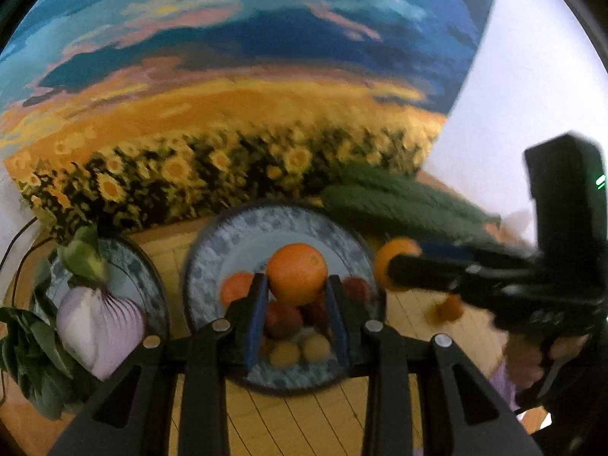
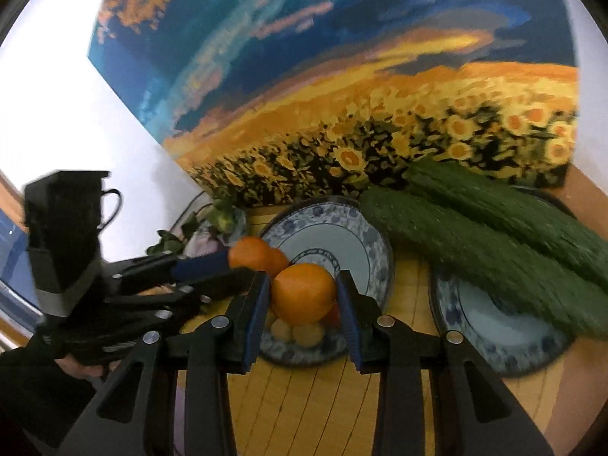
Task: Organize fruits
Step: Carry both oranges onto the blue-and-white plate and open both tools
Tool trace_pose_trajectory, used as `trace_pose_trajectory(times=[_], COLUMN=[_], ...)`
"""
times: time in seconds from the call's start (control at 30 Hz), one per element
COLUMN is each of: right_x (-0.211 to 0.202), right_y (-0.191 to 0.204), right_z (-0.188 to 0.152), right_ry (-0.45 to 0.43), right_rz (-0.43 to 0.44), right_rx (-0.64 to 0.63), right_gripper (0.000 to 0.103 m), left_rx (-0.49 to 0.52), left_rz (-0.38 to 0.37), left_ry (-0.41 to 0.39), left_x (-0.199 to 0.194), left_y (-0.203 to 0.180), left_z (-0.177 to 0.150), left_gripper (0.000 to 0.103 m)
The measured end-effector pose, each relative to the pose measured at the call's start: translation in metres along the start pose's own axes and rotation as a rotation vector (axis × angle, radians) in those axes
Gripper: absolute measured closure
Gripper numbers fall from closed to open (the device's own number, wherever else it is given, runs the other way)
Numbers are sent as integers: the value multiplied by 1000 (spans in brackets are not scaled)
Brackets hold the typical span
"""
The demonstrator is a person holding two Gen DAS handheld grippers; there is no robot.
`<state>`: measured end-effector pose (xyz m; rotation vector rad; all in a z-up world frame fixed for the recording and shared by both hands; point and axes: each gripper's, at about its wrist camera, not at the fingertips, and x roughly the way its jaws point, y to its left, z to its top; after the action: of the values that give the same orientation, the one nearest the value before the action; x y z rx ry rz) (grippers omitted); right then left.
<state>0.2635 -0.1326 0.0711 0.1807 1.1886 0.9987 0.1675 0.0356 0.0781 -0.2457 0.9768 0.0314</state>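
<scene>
Orange fruit fills both grips: the left tongs (image 1: 294,296) are closed on an orange (image 1: 297,273) between their blue pads, and the right tongs (image 2: 304,296) clamp a second orange (image 2: 304,293) the same way. Both fruits hang above the blue-and-white patterned plate (image 1: 212,239) in the middle of the yellow slatted table (image 1: 304,421), where another orange (image 1: 235,287), some reddish fruits (image 1: 283,319) and small yellow ones (image 1: 285,353) already lie. From each camera the plate sits straight ahead and below the pads, so the coming move looks like a short descent onto the pile rather than a reach sideways. The two tongs converge on the same plate from its left and right sides; I cannot tell which is nearer. An orange is round, so it has no long axis to line up. To the left, a second plate (image 1: 144,266) carries a halved purple onion (image 1: 100,326) and leafy greens (image 1: 34,353); to the right, two cucumbers (image 2: 494,235) lie across a third plate (image 2: 505,345). A sunflower-field painting (image 1: 228,95) stands at the far edge. No brand, label or writing is readable anywhere.
</scene>
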Motion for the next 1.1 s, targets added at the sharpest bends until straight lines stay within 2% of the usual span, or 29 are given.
trace_pose_trajectory(times=[0.33, 0.6, 0.7, 0.87, 1.0, 1.1], right_x=[72, 95, 95, 62, 31, 17], right_y=[7, 11, 9, -3, -17, -24], right_z=[20, 21, 24, 23, 7, -7], right_ry=[106, 214, 234, 179, 109, 63], right_rz=[27, 50, 46, 87, 28, 49], right_rx=[-87, -157, -139, -91, -31, 41], right_gripper=[66, 66, 61, 55, 54, 54], left_rx=[-108, -128, -112, -87, -33, 26], left_rz=[-51, -66, -76, -70, -77, -69], left_ry=[-49, -41, -30, 16, 32, 37], left_x=[-3, 2, 6, 19, 27, 34], left_y=[31, 36, 33, 23, 5, -10], left_z=[8, 9, 10, 11, 9, 7], left_gripper=[71, 71, 71, 71, 71, 71])
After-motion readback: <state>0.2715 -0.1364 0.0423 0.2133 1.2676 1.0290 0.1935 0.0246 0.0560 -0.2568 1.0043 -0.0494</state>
